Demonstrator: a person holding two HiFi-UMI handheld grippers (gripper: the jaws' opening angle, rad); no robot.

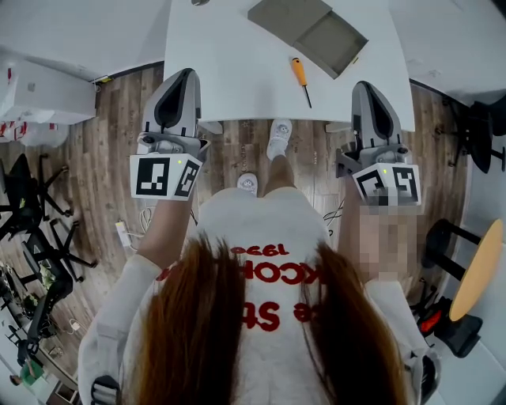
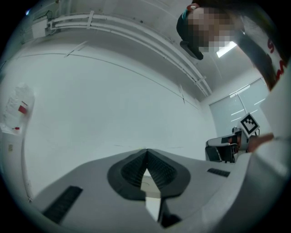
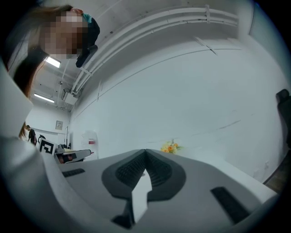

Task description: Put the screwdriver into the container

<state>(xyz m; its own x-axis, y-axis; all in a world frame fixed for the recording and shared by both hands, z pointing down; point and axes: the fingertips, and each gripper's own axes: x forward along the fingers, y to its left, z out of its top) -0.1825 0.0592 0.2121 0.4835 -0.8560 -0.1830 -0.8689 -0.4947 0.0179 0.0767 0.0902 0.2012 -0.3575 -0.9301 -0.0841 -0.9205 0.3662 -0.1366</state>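
Screwdriver (image 1: 301,80) on white table (image 1: 229,67), just before grey container (image 1: 310,32); axis lies fore-aft, tip toward person | right gripper (image 1: 365,87) nearer, jaws together, empty | left gripper (image 1: 186,75) likewise closed, empty.

Open table (image 1: 229,71) left of screwdriver (image 1: 302,82)

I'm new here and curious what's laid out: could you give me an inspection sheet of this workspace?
Surface: white table, mostly bare.
Job's things: orange-handled screwdriver lying beside the grey container, not in it.
Clutter: small dark item at the table's far edge, unclear.
Grippers: left tongs and right tongs both shut, empty, near the table's front edge.
Cables: loose cables on the wood floor.
Surroundings: black chairs left, yellow round table right.
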